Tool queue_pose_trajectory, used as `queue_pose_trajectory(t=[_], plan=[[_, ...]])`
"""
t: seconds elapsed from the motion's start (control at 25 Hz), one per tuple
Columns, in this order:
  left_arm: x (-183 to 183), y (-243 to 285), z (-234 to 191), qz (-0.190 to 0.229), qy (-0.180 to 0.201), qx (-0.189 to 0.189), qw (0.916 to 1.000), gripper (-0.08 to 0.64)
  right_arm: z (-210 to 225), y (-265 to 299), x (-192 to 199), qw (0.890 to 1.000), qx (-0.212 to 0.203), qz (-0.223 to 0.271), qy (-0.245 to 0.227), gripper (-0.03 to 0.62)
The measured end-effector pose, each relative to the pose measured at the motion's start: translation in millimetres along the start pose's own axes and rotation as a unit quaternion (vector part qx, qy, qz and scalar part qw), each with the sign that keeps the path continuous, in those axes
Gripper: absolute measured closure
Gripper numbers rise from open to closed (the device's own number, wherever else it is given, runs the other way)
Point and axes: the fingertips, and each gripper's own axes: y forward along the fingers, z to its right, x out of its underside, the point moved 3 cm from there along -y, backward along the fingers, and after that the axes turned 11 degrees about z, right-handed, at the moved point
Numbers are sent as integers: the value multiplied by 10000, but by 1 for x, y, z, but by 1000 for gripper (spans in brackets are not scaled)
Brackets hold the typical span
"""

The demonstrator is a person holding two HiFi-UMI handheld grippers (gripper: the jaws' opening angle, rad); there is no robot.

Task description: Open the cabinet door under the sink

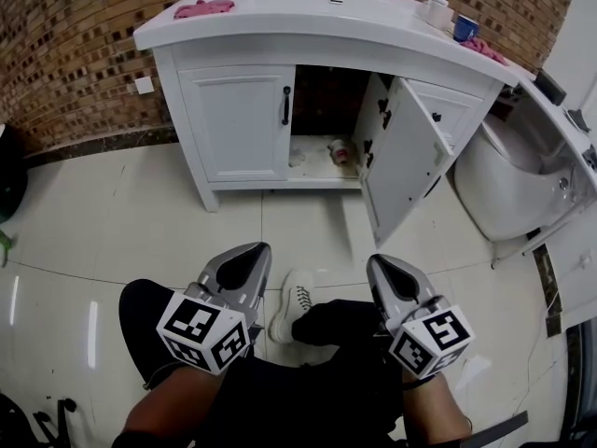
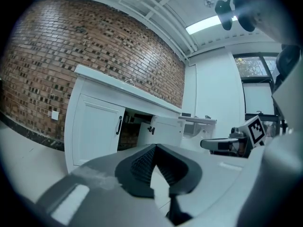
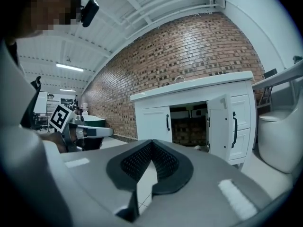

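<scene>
The right door of the cabinet under the sink stands open. It is swung out toward you, with its inner face turned to the dark opening. From where you stand it lies at about 1 o'clock. The left door is at 11 o'clock and is closed, with its black handle upright at the edge next to the opening. On the cabinet floor, just beside the open door, there is a small reddish thing; what it is I cannot tell.

On the sink rim a pink cloth lies at the 11 o'clock end. A white bottle and a blue cup stand close together at the 1 o'clock end. A toilet is at 2 o'clock, near the open door, and a brick wall runs behind the cabinet.

Your left gripper and right gripper are low in front of you, well apart from the cabinet and pointing toward it. The jaws of each are pressed together with nothing between them. A white shoe rests on the tiled floor between the two grippers.
</scene>
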Motion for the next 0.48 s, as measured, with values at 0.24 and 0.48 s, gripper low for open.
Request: queue_pose_trajectory(t=[0.24,0.48], plan=[[1,-6,-1,-22,-44,-19,10000,558,-5,2,2,10000,-33,-23,-49,584],[1,-9,-2,11,-96,13,10000,558,-5,5,2,10000,-30,-4,-30,584]])
